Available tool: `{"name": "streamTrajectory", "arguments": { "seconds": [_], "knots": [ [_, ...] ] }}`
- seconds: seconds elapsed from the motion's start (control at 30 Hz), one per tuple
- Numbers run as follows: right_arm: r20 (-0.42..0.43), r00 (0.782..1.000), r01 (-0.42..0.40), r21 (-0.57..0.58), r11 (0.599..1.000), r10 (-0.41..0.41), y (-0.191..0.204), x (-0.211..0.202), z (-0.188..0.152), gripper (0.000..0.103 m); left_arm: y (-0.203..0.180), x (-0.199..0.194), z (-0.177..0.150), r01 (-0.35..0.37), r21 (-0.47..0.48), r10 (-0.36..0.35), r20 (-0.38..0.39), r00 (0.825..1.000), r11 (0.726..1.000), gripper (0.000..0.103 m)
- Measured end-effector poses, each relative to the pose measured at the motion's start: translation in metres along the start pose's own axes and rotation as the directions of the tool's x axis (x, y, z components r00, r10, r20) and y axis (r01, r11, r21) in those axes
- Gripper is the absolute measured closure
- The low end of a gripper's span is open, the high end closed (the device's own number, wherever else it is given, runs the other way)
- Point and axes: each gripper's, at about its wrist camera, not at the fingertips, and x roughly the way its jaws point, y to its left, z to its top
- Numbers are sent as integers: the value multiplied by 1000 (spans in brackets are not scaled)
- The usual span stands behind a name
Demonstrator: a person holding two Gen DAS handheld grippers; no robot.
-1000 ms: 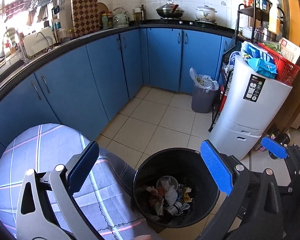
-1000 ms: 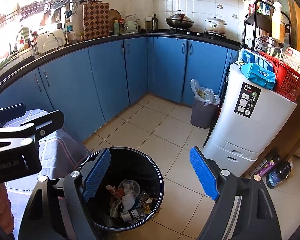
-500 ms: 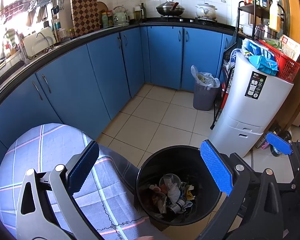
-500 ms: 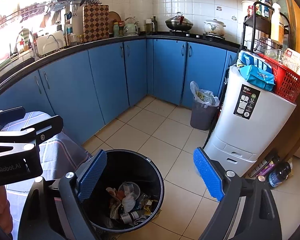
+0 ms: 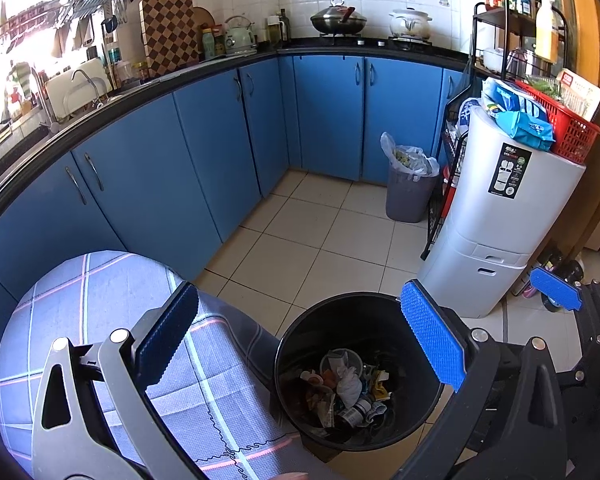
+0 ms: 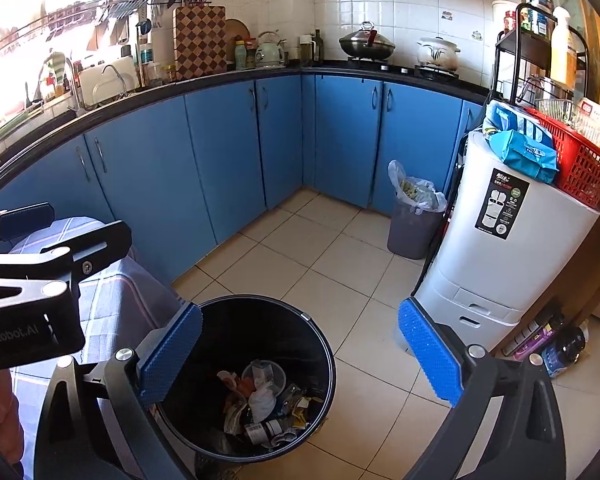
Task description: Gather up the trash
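The black trash bin (image 6: 256, 376), holding the collected trash (image 6: 264, 404), stands on the floor just below the right gripper (image 6: 300, 356), whose empty jaws are opening, nearer than the open left gripper (image 5: 300, 344).

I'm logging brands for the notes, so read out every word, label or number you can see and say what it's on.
"GenRobot.AI": on the black body of the left gripper, seen from the right wrist; its first letter is partly cut off.
Black label on the white cabinet: too small to read.
Blue packet: print blurred.
Red and white package in the red basket: unreadable.
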Motion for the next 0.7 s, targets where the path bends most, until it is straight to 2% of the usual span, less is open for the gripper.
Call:
{"name": "streamTrajectory", "arguments": {
  "seconds": [0.7],
  "knots": [
    [4,1000,3,-13,1000,-3,3,-2,1,7,1,-4,2,0,-1,0,3,1000,1000,3]
  ]
}}
